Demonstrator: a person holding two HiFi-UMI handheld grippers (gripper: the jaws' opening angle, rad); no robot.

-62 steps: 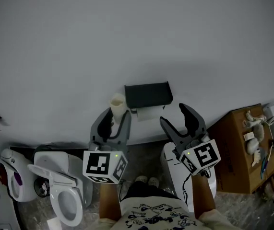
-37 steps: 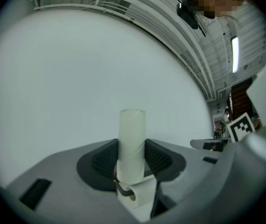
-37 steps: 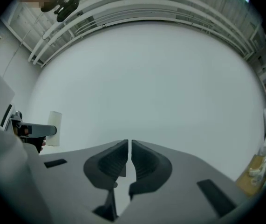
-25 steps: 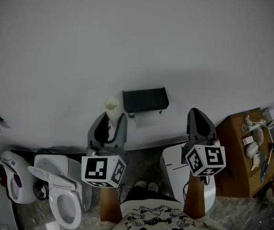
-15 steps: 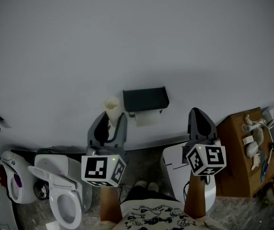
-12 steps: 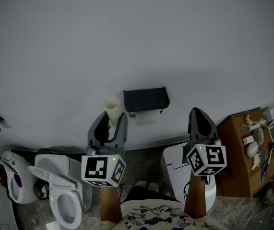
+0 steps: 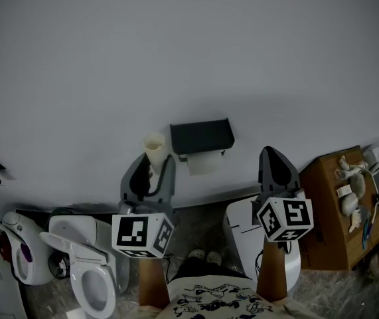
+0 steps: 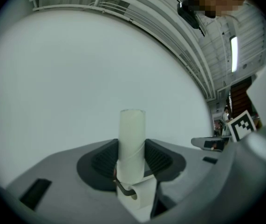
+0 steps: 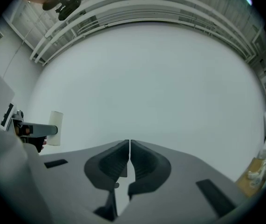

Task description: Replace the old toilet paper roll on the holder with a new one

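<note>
bathroom floor (image 7: pixel 206 219) lies under me. my left hand-held gripper (image 8: pixel 132 160) is clamped on the upright cream tube (image 8: pixel 132 132); my right hand-held gripper (image 9: pixel 129 148) is closed, empty. beyond, the wall holder (image 7: pixel 201 135) carries paper (image 7: pixel 204 163). swap looks done; next i'd discard the tube.

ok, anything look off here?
Nothing damaged or spilled. The left gripper holds a bare cardboard tube upright in its jaws beside the wall holder, with white paper under it; the right gripper is shut and empty.
</note>
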